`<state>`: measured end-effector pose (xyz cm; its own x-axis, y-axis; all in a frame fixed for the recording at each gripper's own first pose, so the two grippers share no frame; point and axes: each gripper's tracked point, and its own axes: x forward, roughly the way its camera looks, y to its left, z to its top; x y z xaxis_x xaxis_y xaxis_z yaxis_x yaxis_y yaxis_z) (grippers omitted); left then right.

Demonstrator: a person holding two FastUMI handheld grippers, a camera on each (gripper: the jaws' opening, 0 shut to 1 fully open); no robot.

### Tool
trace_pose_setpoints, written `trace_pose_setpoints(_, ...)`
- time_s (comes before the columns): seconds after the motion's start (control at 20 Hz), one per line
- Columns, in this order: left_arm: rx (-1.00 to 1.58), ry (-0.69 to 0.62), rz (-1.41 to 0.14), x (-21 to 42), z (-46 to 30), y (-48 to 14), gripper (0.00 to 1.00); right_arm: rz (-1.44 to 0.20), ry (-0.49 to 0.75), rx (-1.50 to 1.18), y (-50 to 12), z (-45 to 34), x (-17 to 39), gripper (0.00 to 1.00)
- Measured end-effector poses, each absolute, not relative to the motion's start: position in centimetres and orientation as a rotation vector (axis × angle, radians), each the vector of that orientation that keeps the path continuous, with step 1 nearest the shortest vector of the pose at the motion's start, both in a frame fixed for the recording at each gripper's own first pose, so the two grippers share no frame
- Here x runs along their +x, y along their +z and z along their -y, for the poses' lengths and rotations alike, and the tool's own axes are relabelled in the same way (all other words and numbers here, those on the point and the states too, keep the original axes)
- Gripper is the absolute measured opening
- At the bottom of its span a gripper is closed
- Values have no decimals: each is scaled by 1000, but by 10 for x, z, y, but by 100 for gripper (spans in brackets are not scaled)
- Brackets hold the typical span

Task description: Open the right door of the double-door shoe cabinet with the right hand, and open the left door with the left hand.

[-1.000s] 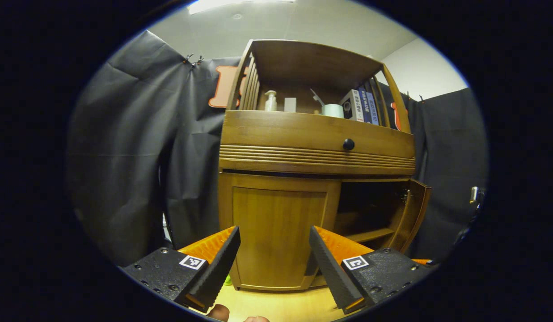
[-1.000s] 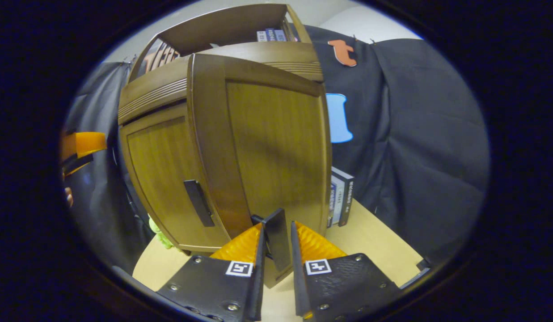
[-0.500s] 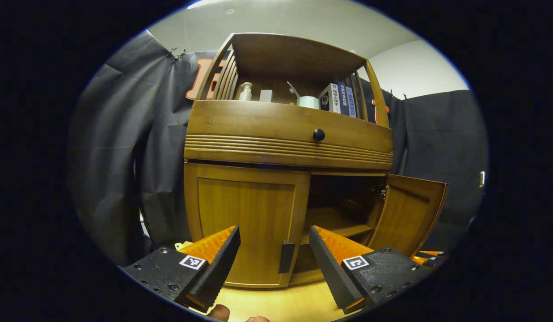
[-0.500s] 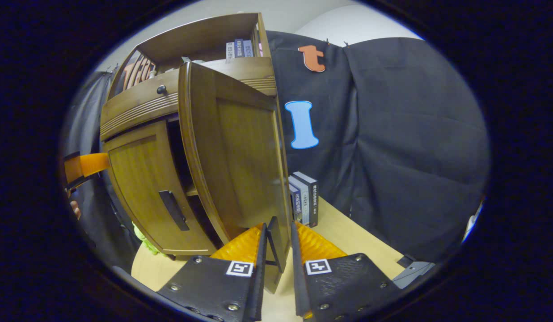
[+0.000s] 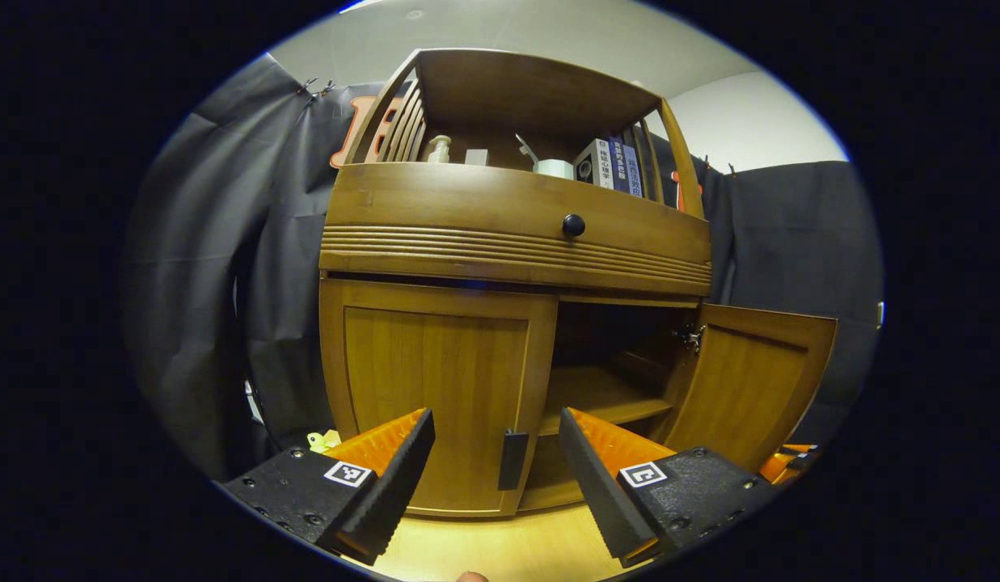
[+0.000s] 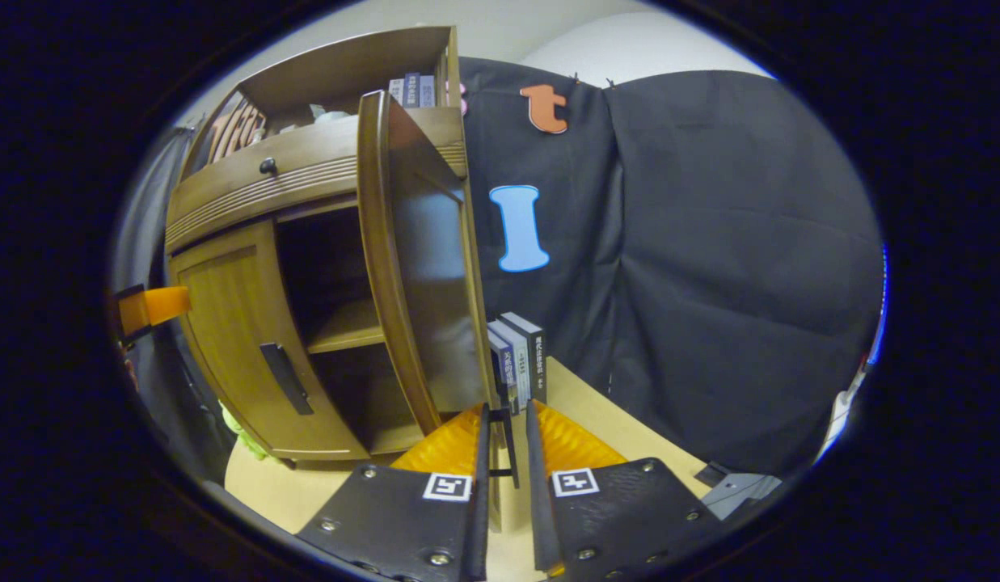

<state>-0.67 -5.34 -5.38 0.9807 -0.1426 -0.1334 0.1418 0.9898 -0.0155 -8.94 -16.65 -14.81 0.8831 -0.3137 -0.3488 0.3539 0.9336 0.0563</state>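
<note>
My right gripper [image 6: 504,453] is clenched on the dark bar handle [image 6: 508,440] of the brown wooden cabinet's right door [image 6: 423,267], which stands swung wide open from the brown wooden double-door shoe cabinet [image 5: 516,242]. Inside the cabinet a wooden shelf [image 5: 597,396] is exposed. My left gripper [image 5: 495,473] hangs released, fingers spread apart, just in front of the cabinet's closed left door [image 5: 435,388], with that door's dark bar handle [image 5: 512,459] between the fingers and not touched. Upright books [image 6: 520,360] stand on the pale wooden tabletop [image 6: 621,420] beside the open door.
</note>
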Motion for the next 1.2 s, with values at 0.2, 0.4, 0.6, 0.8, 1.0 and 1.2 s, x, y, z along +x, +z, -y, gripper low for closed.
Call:
trace_pose_setpoints(0.2,-12,-138,-163,-2,52,-64,96,-337,-365,103,-146,177,-91,22)
trace_pose_setpoints(0.4,-6,-137,-180,5,52,-71,96,-331,-387,81,-143,188,-92,22)
trace_pose_setpoints(0.6,1,-152,-202,11,59,-80,96,-317,-451,68,-138,209,-97,22)
trace_pose_setpoints(0.8,7,-166,-216,20,68,-88,96,-304,-495,69,-134,227,-107,22)
trace_pose_setpoints(1.0,37,-173,-243,34,77,-104,96,-273,-546,86,-121,245,-127,22)
trace_pose_setpoints(1.2,85,-150,-270,56,78,-127,94,-255,-575,98,-111,250,-143,22)
